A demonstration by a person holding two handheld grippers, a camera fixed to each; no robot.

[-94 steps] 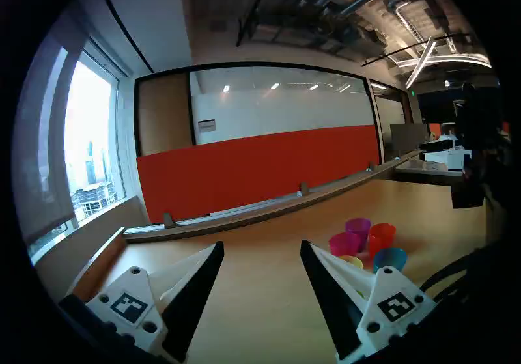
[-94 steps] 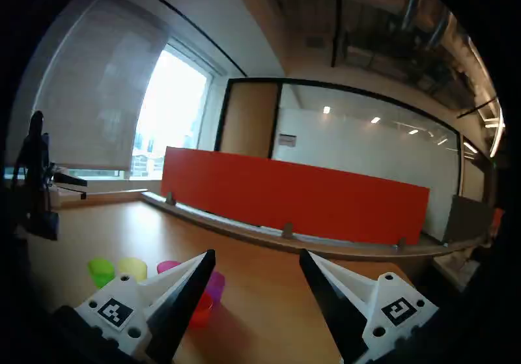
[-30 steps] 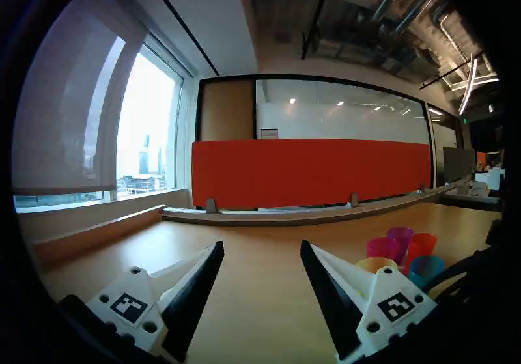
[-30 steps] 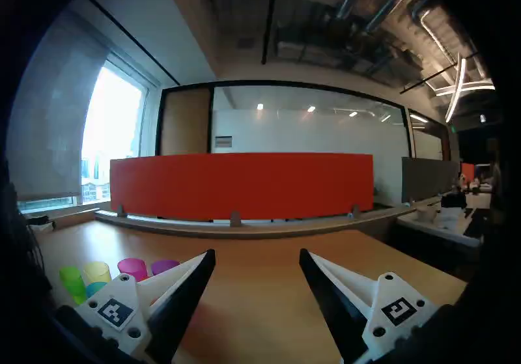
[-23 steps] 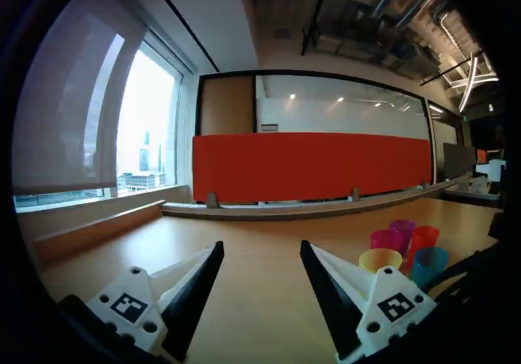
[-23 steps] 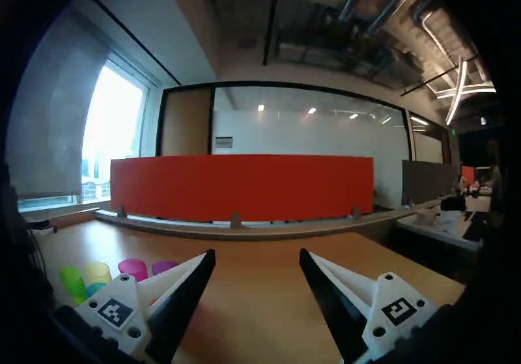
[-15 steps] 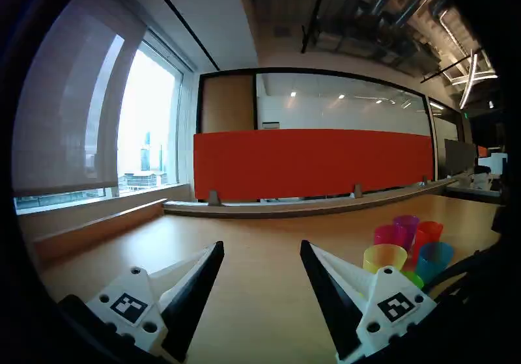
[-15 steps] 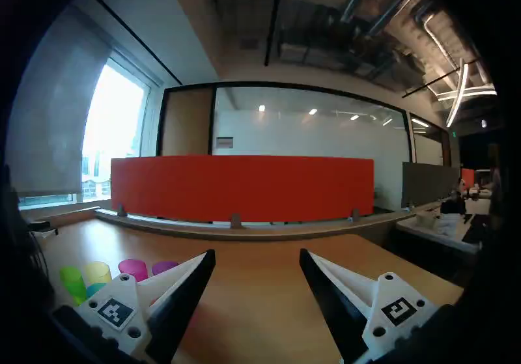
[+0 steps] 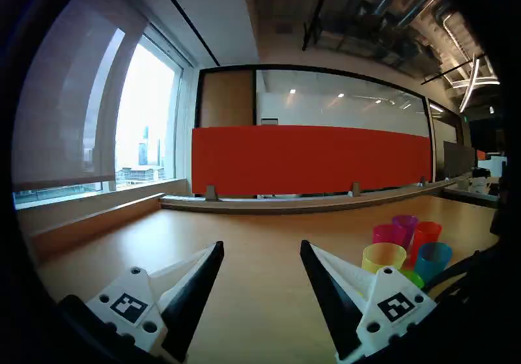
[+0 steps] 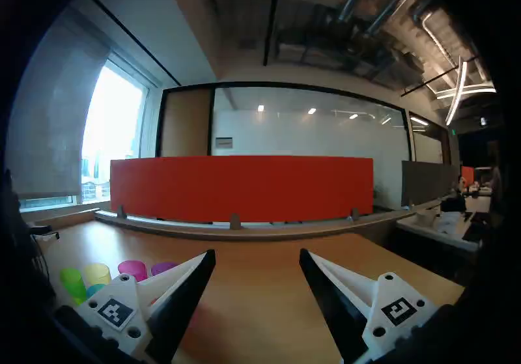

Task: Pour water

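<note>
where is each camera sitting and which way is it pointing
Left gripper view: rides the left tongs, seen open at the bottom; low over the table, faces the red divider, cups at right.
Right gripper view: rides the right tongs, also open; faces the same divider, cups at left.
Both share table, divider, cups.

A pale wooden bench (image 9: 247, 240) carries a tight cluster of plastic cups. Behind the yellow cup (image 9: 383, 258) stand a pink cup (image 9: 389, 234), purple cup (image 9: 405, 223) and orange cup (image 9: 424, 234); a blue cup (image 9: 433, 258) and green cup (image 9: 411, 278) sit just beside it.
</note>
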